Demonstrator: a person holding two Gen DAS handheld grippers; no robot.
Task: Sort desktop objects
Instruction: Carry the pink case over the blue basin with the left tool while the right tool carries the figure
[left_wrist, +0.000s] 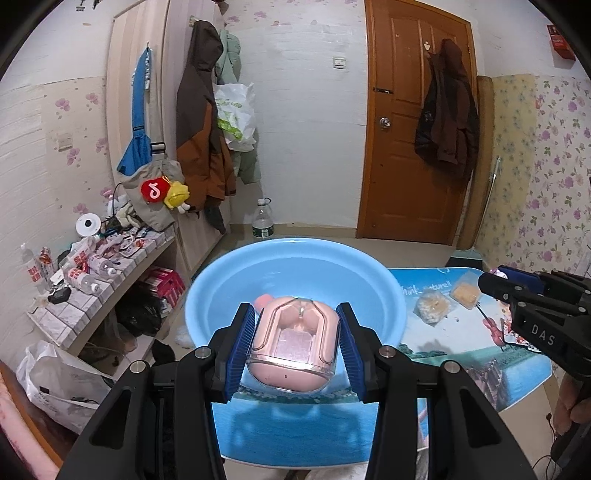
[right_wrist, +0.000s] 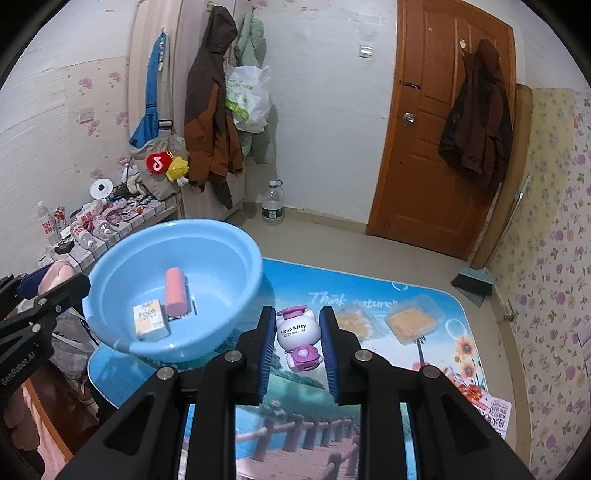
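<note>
A pink earbud case (left_wrist: 293, 341) is pinched between the left gripper (left_wrist: 295, 349) pads, ahead of which sits the blue basin (left_wrist: 207, 295). A Hello Kitty figure (right_wrist: 297, 338) is clamped by the right gripper (right_wrist: 297, 345). Both smooth shells could be squeezed out and dropped short of the basin.

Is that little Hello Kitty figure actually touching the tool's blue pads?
Touching. In the right wrist view the Hello Kitty figure sits squeezed between the right tool's blue pads, lifted clear of the table mat.
</note>
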